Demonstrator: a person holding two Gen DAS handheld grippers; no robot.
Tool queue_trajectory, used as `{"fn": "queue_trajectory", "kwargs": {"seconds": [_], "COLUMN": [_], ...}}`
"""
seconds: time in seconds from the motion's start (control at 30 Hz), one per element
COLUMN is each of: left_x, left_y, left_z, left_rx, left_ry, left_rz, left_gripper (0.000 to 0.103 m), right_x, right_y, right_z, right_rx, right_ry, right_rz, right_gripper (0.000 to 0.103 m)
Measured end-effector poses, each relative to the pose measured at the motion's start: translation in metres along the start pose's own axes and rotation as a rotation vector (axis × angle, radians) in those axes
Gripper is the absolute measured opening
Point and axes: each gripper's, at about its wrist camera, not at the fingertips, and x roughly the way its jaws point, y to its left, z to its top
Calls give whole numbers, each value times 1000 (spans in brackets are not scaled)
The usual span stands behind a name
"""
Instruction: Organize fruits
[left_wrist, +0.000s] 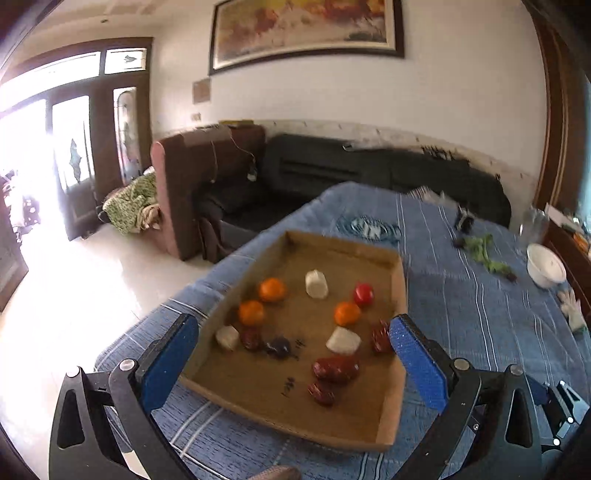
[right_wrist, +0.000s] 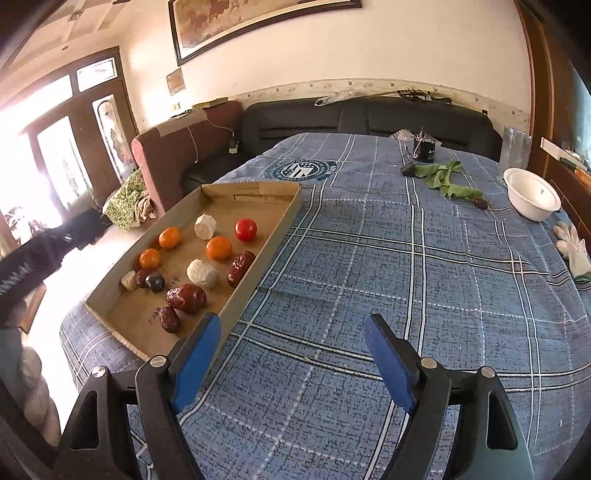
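A shallow cardboard tray (left_wrist: 398, 291) (right_wrist: 284, 218) lies on the blue plaid cloth. It holds three oranges (left_wrist: 272, 290) (right_wrist: 219, 248), a red tomato (left_wrist: 364, 294) (right_wrist: 245, 229), white chunks (left_wrist: 316, 283) (right_wrist: 202, 273), several dark red dates (left_wrist: 335, 368) (right_wrist: 185, 298) and a dark plum (left_wrist: 277, 347) (right_wrist: 155, 282). My left gripper (left_wrist: 297, 325) is open and empty, hovering over the tray's near end. My right gripper (right_wrist: 291, 325) is open and empty over bare cloth, just right of the tray.
A white bowl (right_wrist: 532, 194) (left_wrist: 546, 265), green leaves (right_wrist: 443, 177) with a lone date (right_wrist: 481, 203), a white glove (right_wrist: 574, 245), a clear glass (right_wrist: 515, 147) and small black devices (right_wrist: 424, 149) lie at the far right. Sofas stand behind the table.
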Motion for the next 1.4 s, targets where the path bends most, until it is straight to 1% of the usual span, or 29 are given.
{"fn": "queue_trajectory", "kwargs": {"seconds": [0.13,0.43,0.53,1.0,1.4], "left_x": [6,10,11,24,33], "left_y": [-7,-17,-14,-12,-9], "left_z": [-1,-9,-12,-18,-21], "left_rx": [17,54,44,31,1], "left_ry": [46,81,88,138,177], "left_rz": [-8,-42,-51,-85,-108], "left_gripper": [103,103,103,103,103], "right_x": [5,11,13,21,27], "right_y": [2,10,12,14,17], "right_z": [-2,-5,-6,-10,-11], "right_rx": [-7,-29,-34,-39,-51], "right_ry": [28,41,40,61,81], "right_rz": [-8,-15,-21,-35,-42], "right_gripper": [87,88,89,90,90]}}
